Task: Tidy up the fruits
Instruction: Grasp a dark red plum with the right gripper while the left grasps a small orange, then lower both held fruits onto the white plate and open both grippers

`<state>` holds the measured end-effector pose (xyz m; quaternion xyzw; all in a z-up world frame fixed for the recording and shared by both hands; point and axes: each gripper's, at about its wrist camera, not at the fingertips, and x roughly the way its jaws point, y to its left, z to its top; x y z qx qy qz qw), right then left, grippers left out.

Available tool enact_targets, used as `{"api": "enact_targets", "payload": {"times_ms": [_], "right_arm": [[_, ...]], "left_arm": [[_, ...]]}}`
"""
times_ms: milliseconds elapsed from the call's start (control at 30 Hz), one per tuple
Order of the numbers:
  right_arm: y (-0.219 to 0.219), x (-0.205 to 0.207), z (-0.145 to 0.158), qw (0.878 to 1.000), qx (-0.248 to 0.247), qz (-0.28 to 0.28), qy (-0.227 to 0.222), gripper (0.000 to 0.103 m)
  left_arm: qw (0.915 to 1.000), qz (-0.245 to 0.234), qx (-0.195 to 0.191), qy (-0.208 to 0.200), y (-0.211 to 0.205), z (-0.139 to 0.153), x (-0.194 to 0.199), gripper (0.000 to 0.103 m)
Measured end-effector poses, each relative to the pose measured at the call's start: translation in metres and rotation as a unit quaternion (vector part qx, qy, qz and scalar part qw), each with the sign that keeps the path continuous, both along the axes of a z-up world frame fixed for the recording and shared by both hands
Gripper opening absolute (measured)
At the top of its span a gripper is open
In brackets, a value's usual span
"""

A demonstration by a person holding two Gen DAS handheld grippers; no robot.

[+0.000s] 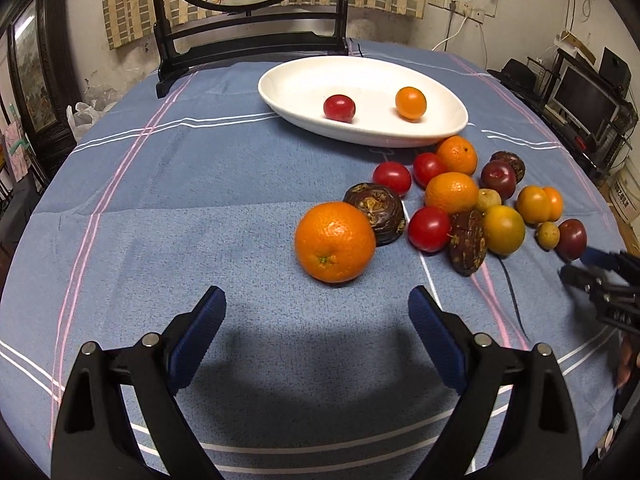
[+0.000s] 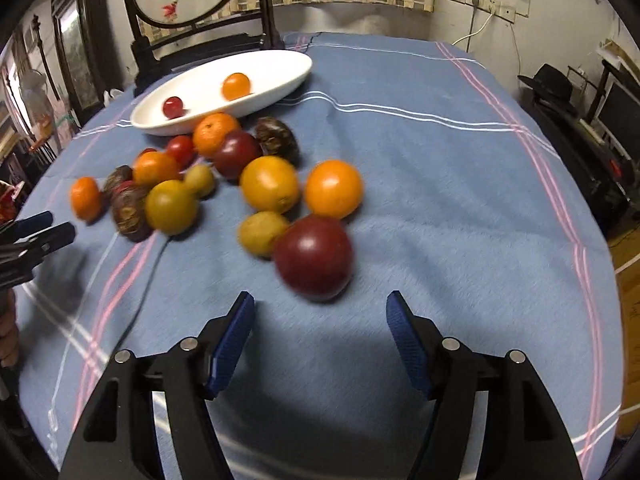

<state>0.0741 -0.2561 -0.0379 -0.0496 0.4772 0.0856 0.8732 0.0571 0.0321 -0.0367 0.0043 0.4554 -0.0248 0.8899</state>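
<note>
1. Blue striped cloth covers the counter (image 1: pixel 168 208).
2. White oval dish (image 1: pixel 304 76) holds a red fruit (image 1: pixel 339 107) and an orange one (image 1: pixel 410 102).
3. Remaining fruits (image 1: pixel 452 194) cluster just beside the dish.
4. Left gripper (image 1: pixel 316 312) jaws spread, empty, near the big orange (image 1: pixel 334 241).
5. Right gripper (image 2: pixel 320 320) jaws spread, empty, near a dark red plum (image 2: pixel 314 257).
</note>
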Motion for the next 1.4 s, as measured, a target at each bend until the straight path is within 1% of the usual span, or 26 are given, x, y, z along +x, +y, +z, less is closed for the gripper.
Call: {"api": "enact_targets", "payload": {"times_ms": [133, 167, 200, 233, 267, 333, 467, 533, 733, 833, 900, 967, 1000, 1033, 1133, 1233, 1267, 1400], "right_arm": [[0.003, 0.011, 0.002, 1.0, -0.015, 0.009, -0.01, 0.066], [0.004, 0.014, 0.002, 1.0, -0.014, 0.012, -0.011, 0.062], [0.006, 0.016, 0.003, 1.0, -0.011, 0.019, -0.012, 0.05], [0.007, 0.017, 0.003, 1.0, -0.008, 0.024, -0.014, 0.041], [0.01, 0.017, 0.004, 0.999, -0.015, 0.024, -0.018, 0.04], [0.016, 0.014, 0.004, 0.999, -0.028, 0.026, -0.026, 0.04], [0.011, 0.0, 0.011, 0.999, 0.005, 0.021, -0.039, 0.04], [0.009, -0.01, 0.012, 0.999, 0.026, 0.028, -0.038, 0.04], [0.013, -0.031, 0.014, 0.997, 0.039, 0.046, -0.037, 0.04], [0.017, -0.038, 0.018, 0.997, 0.042, 0.05, -0.044, 0.04], [0.018, -0.039, 0.019, 0.996, 0.047, 0.054, -0.044, 0.04], [0.02, -0.039, 0.018, 0.996, 0.047, 0.057, -0.042, 0.04], [0.022, -0.039, 0.018, 0.996, 0.047, 0.059, -0.041, 0.04], [0.023, -0.039, 0.017, 0.996, 0.047, 0.061, -0.04, 0.04], [0.03, -0.039, 0.021, 0.995, 0.05, 0.072, -0.039, 0.04], [0.036, -0.034, 0.031, 0.994, 0.058, 0.082, -0.048, 0.04], [0.037, -0.032, 0.035, 0.993, 0.065, 0.085, -0.051, 0.04], [0.048, -0.012, 0.06, 0.989, 0.082, 0.096, -0.073, 0.04]], "left_arm": [[1.0, 0.003, 0.0, 0.007, 0.0, -0.004, 0.005, 0.091], [1.0, 0.004, 0.0, 0.009, 0.0, -0.005, 0.006, 0.091], [0.9999, 0.005, 0.0, 0.01, 0.001, -0.006, 0.006, 0.091], [0.9999, 0.005, 0.001, 0.012, 0.001, -0.006, 0.007, 0.091], [0.9999, 0.006, 0.002, 0.012, 0.001, -0.007, 0.007, 0.091], [0.9999, 0.006, 0.005, 0.012, 0.001, -0.007, 0.009, 0.091], [0.9998, 0.009, 0.01, 0.013, 0.0, -0.007, 0.014, 0.091], [0.9998, 0.009, 0.015, 0.013, 0.0, -0.008, 0.018, 0.091], [0.9994, 0.014, 0.027, 0.018, -0.002, -0.012, 0.031, 0.09], [0.9992, 0.024, 0.032, 0.01, -0.002, -0.011, 0.035, 0.09], [0.9992, 0.017, 0.035, 0.007, -0.005, -0.011, 0.037, 0.081], [0.9996, 0.005, 0.028, 0.01, -0.006, -0.012, 0.039, 0.064], [0.9998, -0.001, 0.019, 0.009, -0.007, -0.012, 0.039, 0.058], [0.9999, -0.012, 0.009, 0.006, -0.008, -0.011, 0.038, 0.046], [0.9995, -0.025, 0.016, 0.01, -0.012, -0.009, 0.034, 0.044], [0.9991, -0.039, -0.008, 0.015, -0.008, -0.001, 0.032, 0.044], [0.9988, -0.044, -0.017, 0.013, -0.006, 0.005, 0.032, 0.044], [0.9982, -0.051, -0.029, -0.011, -0.001, 0.033, 0.042, 0.044]]}}
